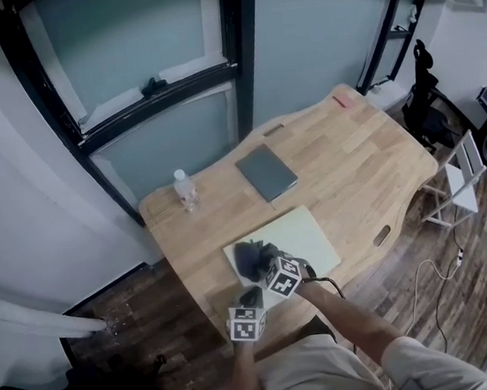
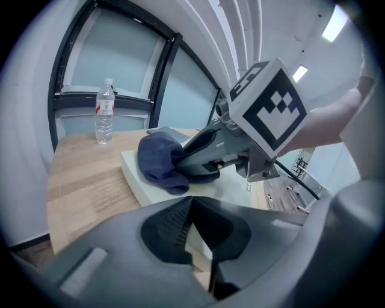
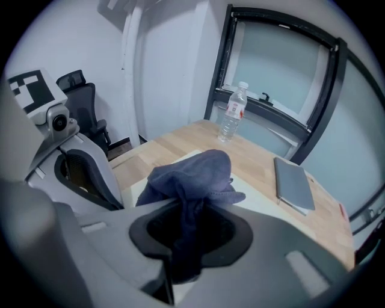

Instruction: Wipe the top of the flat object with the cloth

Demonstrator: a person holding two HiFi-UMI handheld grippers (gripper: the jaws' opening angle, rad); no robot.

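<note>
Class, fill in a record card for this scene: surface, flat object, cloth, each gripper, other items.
surface: wooden table
flat object: pale board, lying on table
cloth: blue, bunched, on board
right gripper: shut on cloth
left gripper: shut, nothing held, by board's near edge
other items: bottle, upright; grey notebook, lying flat

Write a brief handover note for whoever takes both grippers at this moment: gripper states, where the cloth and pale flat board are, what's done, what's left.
Right gripper: shut on the blue cloth.
Left gripper: shut, empty, by the board's near left corner.
Cloth rests on the pale flat board, near that corner; the board lies on the wooden table.
Done: cloth gripped and set on the board; how much is wiped cannot be told.
Left: likely sweep the whole top.
</note>
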